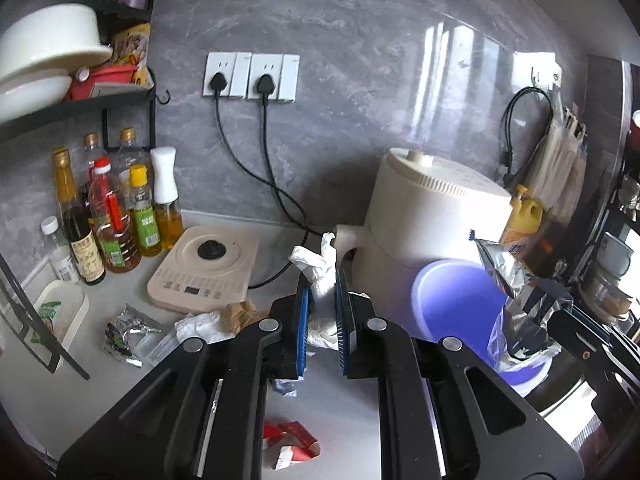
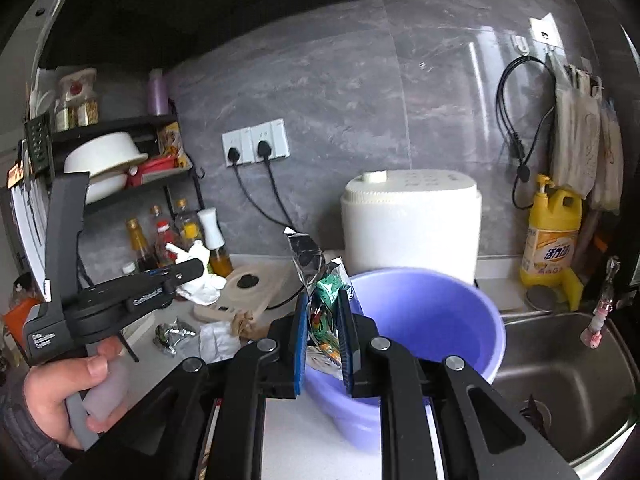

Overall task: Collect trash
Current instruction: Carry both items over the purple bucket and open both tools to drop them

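Tongs (image 1: 321, 280) pinch crumpled white tissue (image 1: 320, 268) beside lilac bucket (image 1: 452, 300).

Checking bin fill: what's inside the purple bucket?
Purple bucket: the inner wall that shows is bare, no trash visible. Its near bottom is hidden behind the right gripper and the foil snack wrapper it holds.

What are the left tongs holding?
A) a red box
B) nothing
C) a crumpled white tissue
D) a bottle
C: the left tongs are shut on a crumpled white tissue, which sticks up between the blue pads; the right-wrist view shows the same white wad at their tip.
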Tool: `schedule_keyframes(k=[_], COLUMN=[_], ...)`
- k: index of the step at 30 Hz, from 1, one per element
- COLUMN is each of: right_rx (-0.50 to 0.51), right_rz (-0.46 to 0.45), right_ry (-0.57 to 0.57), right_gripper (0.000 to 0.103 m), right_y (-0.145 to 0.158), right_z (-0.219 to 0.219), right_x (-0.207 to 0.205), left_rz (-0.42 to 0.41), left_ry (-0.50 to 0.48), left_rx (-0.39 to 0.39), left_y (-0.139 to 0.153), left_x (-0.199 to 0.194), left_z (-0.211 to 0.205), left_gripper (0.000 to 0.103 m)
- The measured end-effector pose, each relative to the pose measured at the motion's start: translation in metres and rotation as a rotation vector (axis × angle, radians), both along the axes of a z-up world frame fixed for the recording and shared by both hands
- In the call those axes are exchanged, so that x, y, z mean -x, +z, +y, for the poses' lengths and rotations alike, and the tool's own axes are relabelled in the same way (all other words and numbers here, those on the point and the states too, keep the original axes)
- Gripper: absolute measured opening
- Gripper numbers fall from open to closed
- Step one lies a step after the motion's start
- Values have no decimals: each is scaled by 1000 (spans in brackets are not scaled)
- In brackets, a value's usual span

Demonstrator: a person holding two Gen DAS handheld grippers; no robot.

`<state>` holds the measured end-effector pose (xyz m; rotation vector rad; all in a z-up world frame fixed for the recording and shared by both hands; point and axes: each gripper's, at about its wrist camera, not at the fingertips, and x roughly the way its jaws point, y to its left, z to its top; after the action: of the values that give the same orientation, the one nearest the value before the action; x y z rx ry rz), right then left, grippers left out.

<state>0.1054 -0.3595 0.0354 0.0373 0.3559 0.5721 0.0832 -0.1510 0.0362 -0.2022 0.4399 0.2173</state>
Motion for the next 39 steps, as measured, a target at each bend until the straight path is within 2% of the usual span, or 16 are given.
schedule_keyframes(k=[3,4,6,12,18,26,27,28,31,34,39], right_rx=[-14,-21,-30,-41,-52,-41,-39,-36,-25,-15,24], right_rz=[4,17,27,51,89,131,133,137,140,139,123], right_ry=[-34,-48,-66,-142,-214,-275,-282,-289,-304,-304,-257], right_gripper=[20,37,56,65,69,70,70,70,70,69,66], right_y=[-1,-3,-6,-13,-24,-36,-37,-39,-40,-40,-38], right_z=[-8,-10,-14,-32,-52,-63,-64,-65,-65,-61,-44], right_x=[-4,-7,-8,-9,-4,5,7,8,11,12,16], left_rz=[-12,-16,-19,-14,13,47,52,59,52,45,35], left_ry=[-21,-33,-54,-124,-205,-316,-329,-341,-353,-340,-246], left_rx=[-13,-19,-24,-43,-53,-52,-49,-46,-35,-39,-30], left_y=[7,10,14,17,11,2,1,0,-2,-2,-4], left_x=[-3,-4,-8,-22,-36,-54,-56,-58,-57,-52,-33], left_z=[-8,-11,-16,-37,-60,-90,-93,-95,-96,-90,-55], left_gripper=[13,13,13,13,13,13,18,30,56,67,77])
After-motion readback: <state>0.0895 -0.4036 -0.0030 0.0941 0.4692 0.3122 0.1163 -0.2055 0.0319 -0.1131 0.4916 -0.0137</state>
